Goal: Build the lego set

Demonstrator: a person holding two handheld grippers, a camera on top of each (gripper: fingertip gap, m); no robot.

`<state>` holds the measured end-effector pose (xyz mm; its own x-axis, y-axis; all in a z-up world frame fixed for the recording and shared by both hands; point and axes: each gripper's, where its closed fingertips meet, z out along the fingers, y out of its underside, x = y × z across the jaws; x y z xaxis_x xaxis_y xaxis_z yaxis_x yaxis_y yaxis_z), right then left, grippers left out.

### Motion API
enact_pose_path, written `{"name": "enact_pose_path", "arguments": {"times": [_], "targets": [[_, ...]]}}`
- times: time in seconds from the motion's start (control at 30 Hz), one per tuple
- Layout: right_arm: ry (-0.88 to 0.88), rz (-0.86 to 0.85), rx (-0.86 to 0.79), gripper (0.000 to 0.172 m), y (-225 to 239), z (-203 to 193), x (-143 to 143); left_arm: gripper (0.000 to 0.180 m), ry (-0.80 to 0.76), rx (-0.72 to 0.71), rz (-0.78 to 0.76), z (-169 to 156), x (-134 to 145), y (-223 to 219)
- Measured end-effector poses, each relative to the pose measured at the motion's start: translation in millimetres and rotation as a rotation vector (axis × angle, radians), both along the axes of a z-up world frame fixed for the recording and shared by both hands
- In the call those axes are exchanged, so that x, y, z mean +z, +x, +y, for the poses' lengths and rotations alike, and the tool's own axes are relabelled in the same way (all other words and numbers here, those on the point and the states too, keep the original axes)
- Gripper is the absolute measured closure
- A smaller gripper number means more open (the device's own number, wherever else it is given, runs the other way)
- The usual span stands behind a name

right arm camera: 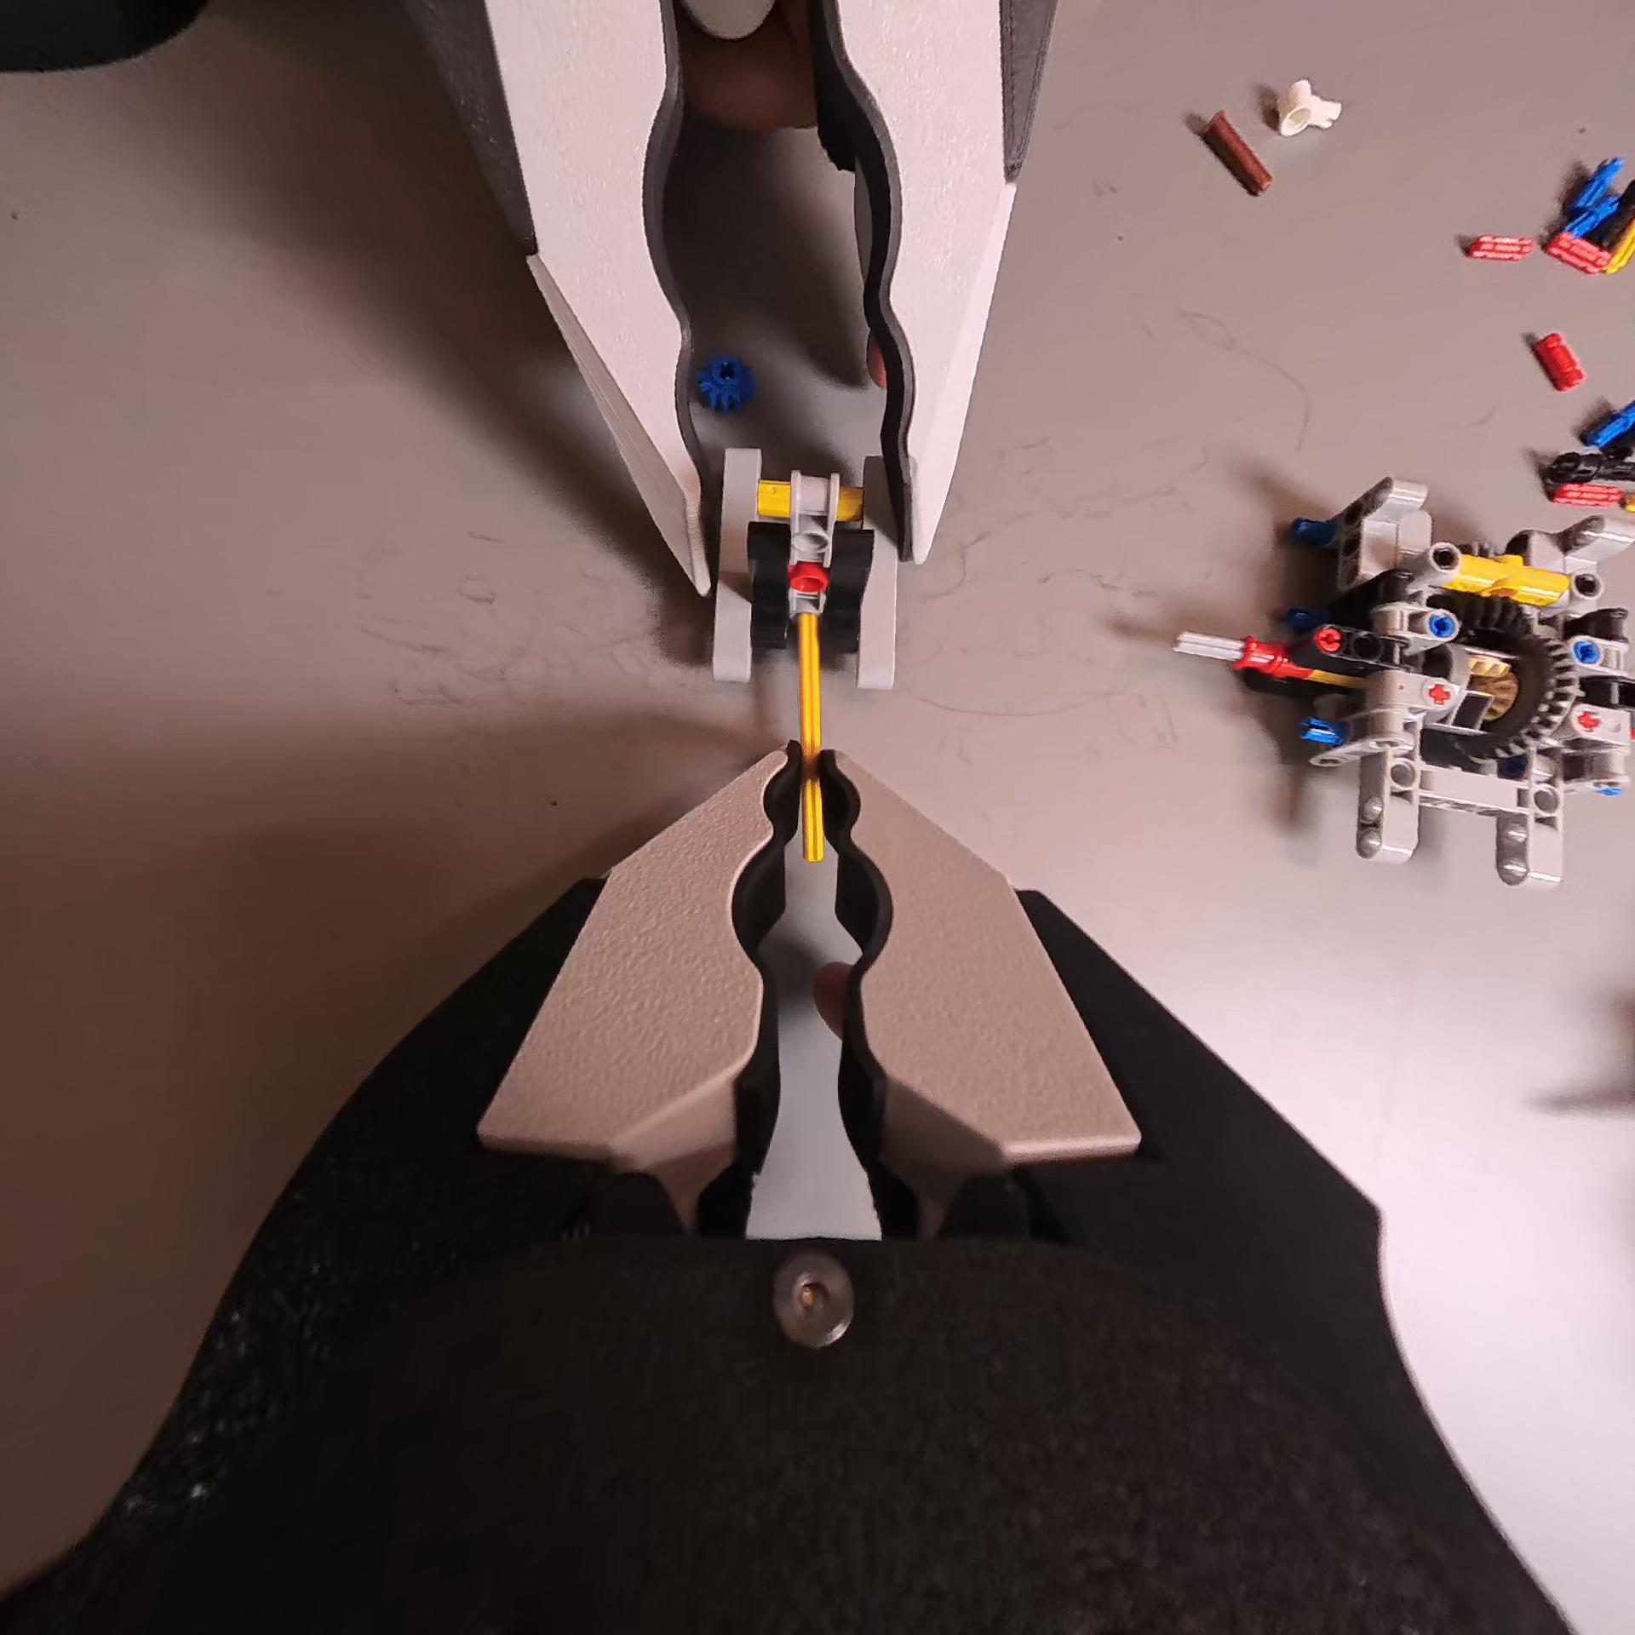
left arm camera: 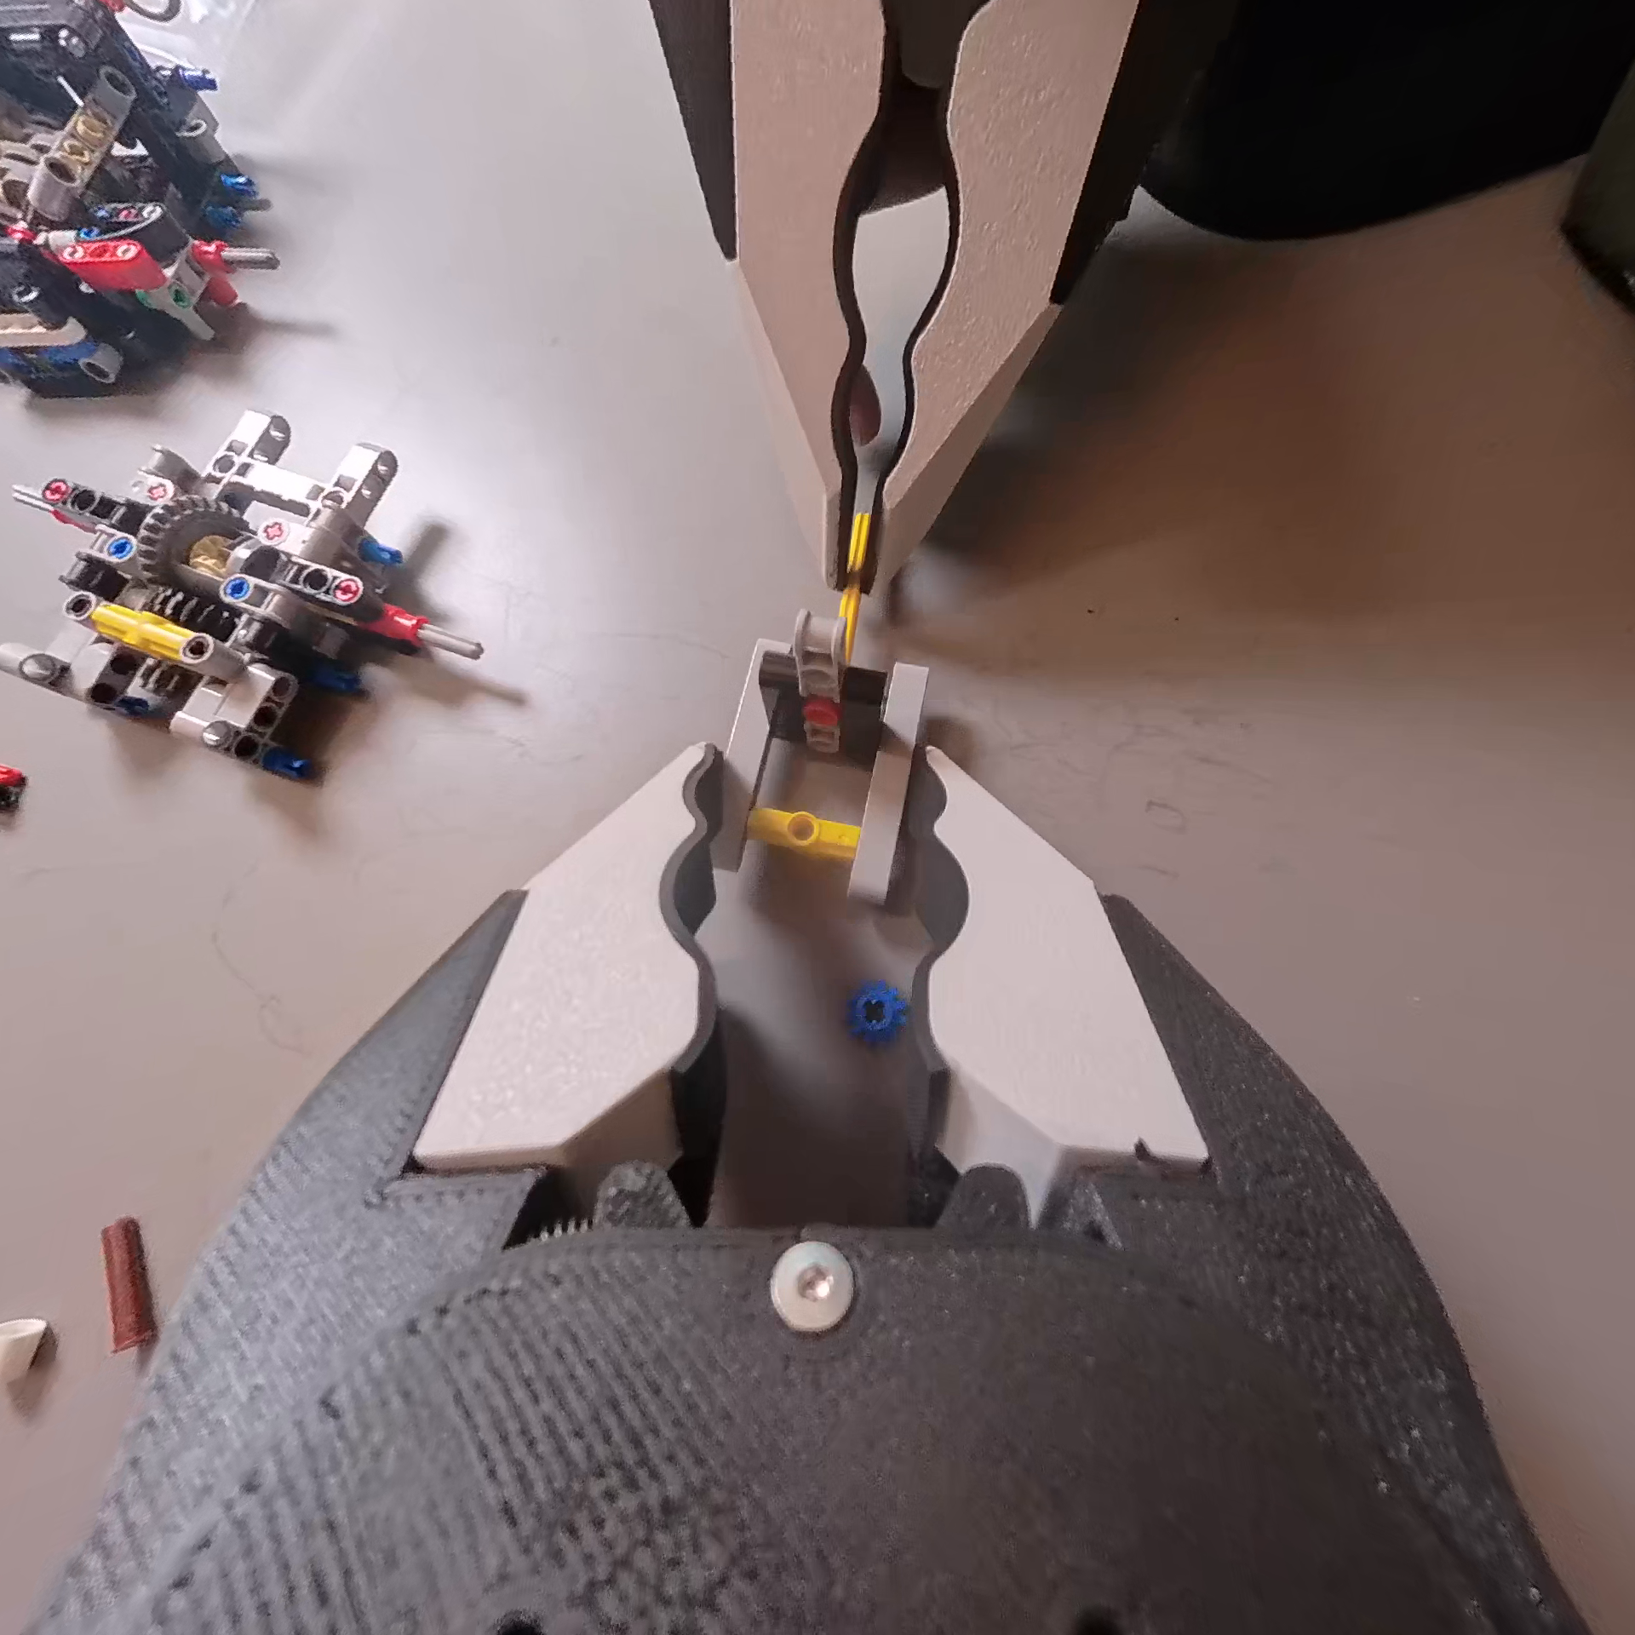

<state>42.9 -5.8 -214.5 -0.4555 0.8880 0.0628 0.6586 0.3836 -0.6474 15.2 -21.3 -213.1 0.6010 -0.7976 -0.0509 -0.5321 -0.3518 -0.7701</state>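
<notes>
My left gripper [left arm camera: 818, 765] is shut on a small brick frame [left arm camera: 889, 796]: two light grey side beams, a yellow cross piece [left arm camera: 801, 827], a black block and a grey connector [left arm camera: 818, 663] with a red bush. The pads press on the side beams. My right gripper [right arm camera: 809, 756] is shut on a thin yellow axle [right arm camera: 809, 681]. The axle's far end meets the grey connector [right arm camera: 807, 606] of the frame [right arm camera: 734, 619]. In the left wrist view the right gripper [left arm camera: 854, 579] comes from above with the axle [left arm camera: 851, 610]. The left gripper [right arm camera: 805, 566] shows at the top of the right wrist view.
A small blue gear [left arm camera: 876, 1015] lies on the table under the left gripper. Two larger brick assemblies [left arm camera: 221, 584] [left arm camera: 97, 195] stand to the left. A brown piece [left arm camera: 128, 1296], a white piece [right arm camera: 1305, 106] and red and blue loose parts [right arm camera: 1557, 361] lie about. Tip to tip, the grippers are about 4 cm apart.
</notes>
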Motion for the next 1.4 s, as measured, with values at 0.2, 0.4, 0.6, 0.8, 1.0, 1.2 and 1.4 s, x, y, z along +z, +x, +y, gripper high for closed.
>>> {"name": "enact_pose_path", "arguments": {"times": [0.2, 0.4, 0.6, 0.8, 1.0, 1.2, 1.4], "targets": [[-0.018, -0.001, 0.000, 0.170, -0.6, -2.9, -0.5, 0.139, 0.006, -0.001, 0.004, 0.2, 0.1, 3.8], [-0.043, -0.001, -0.002, 0.170, -1.5, -5.2, -1.5, 0.139, 0.007, 0.010, 0.021, 1.8, -0.5, 8.6], [-0.004, 0.013, 0.018, 0.167, -2.3, -6.5, -3.0, 0.139, -0.009, 0.021, 0.044, 0.6, -6.0, 10.4], [0.022, 0.008, 0.028, 0.162, 0.1, -3.7, -4.0, 0.139, -0.025, 0.039, 0.044, -0.8, -6.1, 9.1], [0.099, -0.005, 0.067, 0.169, -0.1, -6.1, -7.1, 0.139, -0.035, 0.045, 0.050, -2.6, -6.5, 6.5], [0.114, -0.021, 0.086, 0.169, 3.1, -4.7, -7.2, 0.139, -0.039, 0.051, 0.062, -5.1, -6.6, 5.1], [0.120, -0.027, 0.095, 0.169, 4.3, -4.6, -7.3, 0.140, -0.042, 0.052, 0.069, -6.1, -6.5, 4.8]]}}
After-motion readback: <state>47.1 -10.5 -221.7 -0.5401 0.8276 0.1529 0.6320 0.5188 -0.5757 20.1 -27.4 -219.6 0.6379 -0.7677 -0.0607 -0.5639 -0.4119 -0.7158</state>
